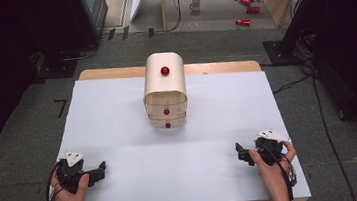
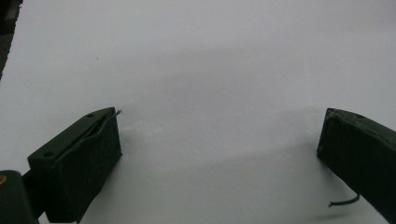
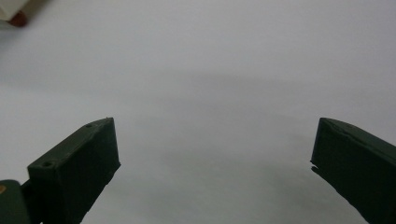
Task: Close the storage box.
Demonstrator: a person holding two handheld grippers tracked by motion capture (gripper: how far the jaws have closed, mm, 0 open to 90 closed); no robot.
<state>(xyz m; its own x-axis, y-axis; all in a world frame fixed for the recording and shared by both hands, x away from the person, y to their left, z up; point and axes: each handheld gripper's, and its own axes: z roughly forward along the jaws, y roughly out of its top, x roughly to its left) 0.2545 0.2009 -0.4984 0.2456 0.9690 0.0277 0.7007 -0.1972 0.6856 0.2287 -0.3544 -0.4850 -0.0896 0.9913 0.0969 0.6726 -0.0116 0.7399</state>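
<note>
Grippers [image 1: 102, 168] apart (drawer chest [image 1: 164, 93] between)

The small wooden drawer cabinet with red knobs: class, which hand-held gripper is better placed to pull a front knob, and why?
Neither, by much. The small wooden drawer cabinet with red knobs stands centred at the far side, and the left hand-held gripper and right hand-held gripper rest open near the front corners. Slight edge right: a knob shows in its view.

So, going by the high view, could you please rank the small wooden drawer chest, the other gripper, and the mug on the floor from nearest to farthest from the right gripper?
From the right gripper:
1. Small wooden drawer chest, up-left at the table's middle.
2. Left gripper, across the near edge.
3. Mug, on the floor beyond the table.
</note>
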